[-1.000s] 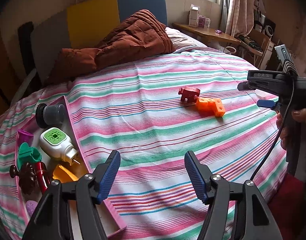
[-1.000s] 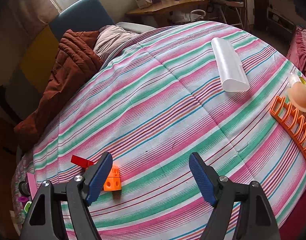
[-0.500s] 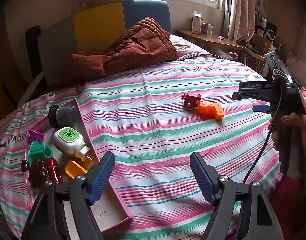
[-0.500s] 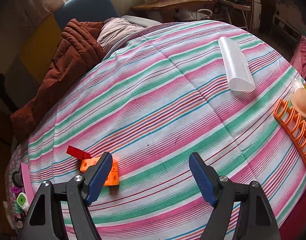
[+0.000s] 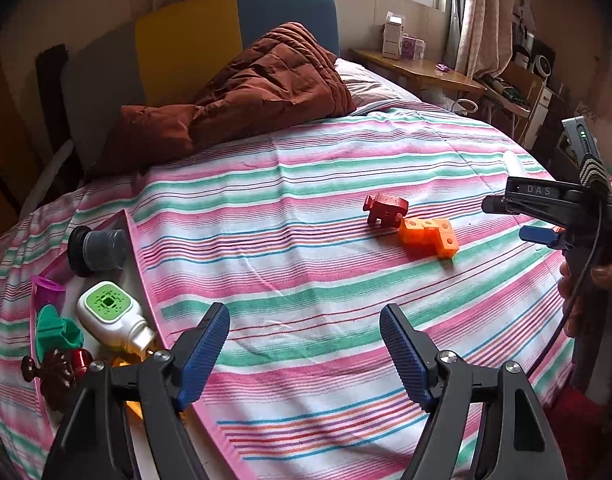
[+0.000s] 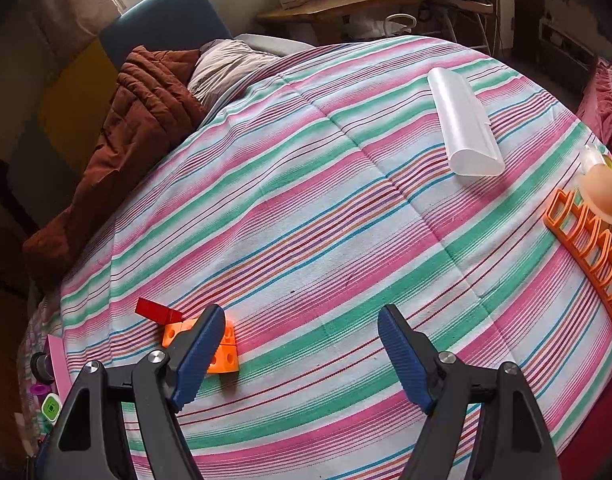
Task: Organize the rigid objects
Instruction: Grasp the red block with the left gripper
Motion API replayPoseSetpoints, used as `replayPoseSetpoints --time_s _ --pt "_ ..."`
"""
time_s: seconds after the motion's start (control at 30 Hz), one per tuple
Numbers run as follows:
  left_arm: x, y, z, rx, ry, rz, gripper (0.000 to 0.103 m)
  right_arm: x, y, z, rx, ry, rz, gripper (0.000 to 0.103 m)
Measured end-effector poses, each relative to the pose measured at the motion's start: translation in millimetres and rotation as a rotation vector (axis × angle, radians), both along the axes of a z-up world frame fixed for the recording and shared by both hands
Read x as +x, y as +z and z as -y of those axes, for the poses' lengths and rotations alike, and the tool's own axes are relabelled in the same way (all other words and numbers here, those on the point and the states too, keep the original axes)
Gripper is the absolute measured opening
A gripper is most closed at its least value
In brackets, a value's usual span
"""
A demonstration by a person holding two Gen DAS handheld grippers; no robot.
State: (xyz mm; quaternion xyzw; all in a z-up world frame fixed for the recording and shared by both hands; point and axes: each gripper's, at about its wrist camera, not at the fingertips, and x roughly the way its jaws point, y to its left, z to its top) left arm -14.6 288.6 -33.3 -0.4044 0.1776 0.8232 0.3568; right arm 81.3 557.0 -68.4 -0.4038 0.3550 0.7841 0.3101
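My left gripper (image 5: 306,340) stands open over the striped bedspread with nothing between its fingers. Beside its left finger lies a pink tray (image 5: 132,240) holding several items: a grey-black cylinder (image 5: 100,250), a white bottle with a green cap (image 5: 110,316), a green piece (image 5: 56,332), a purple cup (image 5: 46,286) and a dark brown figure (image 5: 54,372). Farther out on the bed are a red toy animal (image 5: 385,208) and an orange block piece (image 5: 429,236). My right gripper (image 6: 302,344) is open and empty. The orange block piece (image 6: 226,354) lies just behind its left finger, with the red toy (image 6: 158,310) beyond.
A translucent white cover (image 6: 463,128) lies on the far right of the bed. An orange rack (image 6: 585,248) and a peach round object (image 6: 601,196) sit at the right edge. A brown quilt (image 5: 246,100) is heaped at the headboard. A person's hand (image 5: 601,276) holds the right gripper.
The left jaws have spread a little wider and the left view has shifted slightly, so the tray sits lower in the picture. The right gripper has kept still.
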Motion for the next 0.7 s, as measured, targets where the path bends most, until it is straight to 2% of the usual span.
replayPoseSetpoints --time_s 0.23,0.47,0.57,0.7 --pt "-19.1 -4.5 -34.9 0.013 -0.037 0.018 0.078 3.7 -0.8 -4.8 -0.037 -0.025 -0.017 0.081" --pt "-36.2 -19.0 -87.0 0.015 -0.139 0.060 0.078 4.0 0.5 -5.2 -0.052 -0.033 -0.035 0.081" --pt "-41.9 -23.4 -108.1 0.021 -0.174 0.056 0.086 4.8 -0.8 -6.6 -0.066 -0.038 -0.042 0.081" --pt "-49.1 -33.9 -136.8 -0.011 -0.231 0.039 0.086 3.4 -3.2 -6.4 -0.084 -0.029 -0.043 0.081"
